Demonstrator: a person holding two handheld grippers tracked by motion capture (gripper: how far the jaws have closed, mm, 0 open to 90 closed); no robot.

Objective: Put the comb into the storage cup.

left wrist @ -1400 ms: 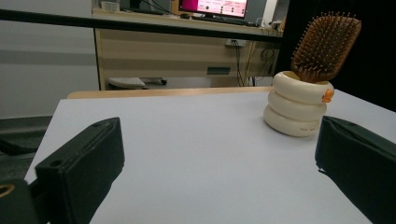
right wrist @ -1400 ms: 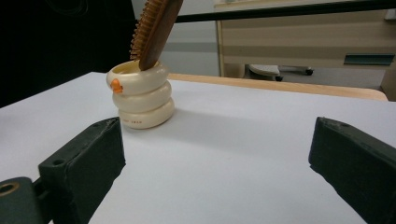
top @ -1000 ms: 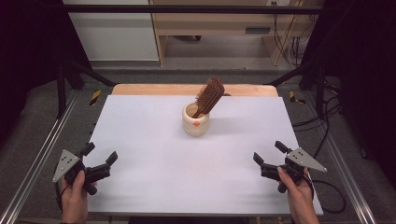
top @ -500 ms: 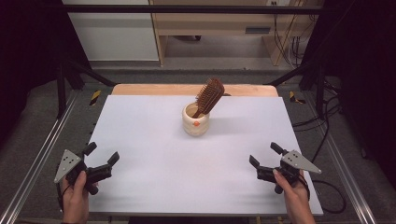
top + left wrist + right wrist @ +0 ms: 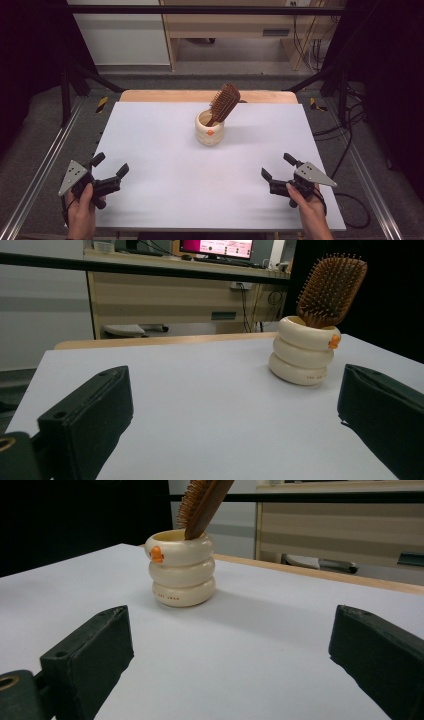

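Cream ringed holder [image 5: 209,129] upright on the white table top [image 5: 165,150], toward the far middle, a small orange mark [image 5: 211,133] on its near side. Wooden paddle hairbrush [image 5: 223,103] standing handle-down inside that holder, head leaning up and to the right of it in the high view, bristles facing the near-left.

Left gripper [image 5: 110,172] near the front left corner, well apart from the holder, held in the left hand [image 5: 81,212]; jaws spread wide, nothing between them, aimed toward the holder. Grey three-cornered plate [image 5: 72,175] on top, on the side away from the holder. In the left gripper view, holder [image 5: 303,351] and brush [image 5: 331,290] ahead and toward the right, beyond the jaw tips, bare table between.

Right gripper [image 5: 278,167] near the front right, also well apart from the holder, held in the right hand [image 5: 310,210]; jaws likewise wide apart and empty, pointed toward the holder. In the right gripper view, holder [image 5: 182,569] ahead toward the left, orange mark [image 5: 156,554] on its upper ring, brush handle [image 5: 206,507] rising out of the rim and leaning right.

Strip of bare wood [image 5: 200,96] along the far edge, just behind the holder.
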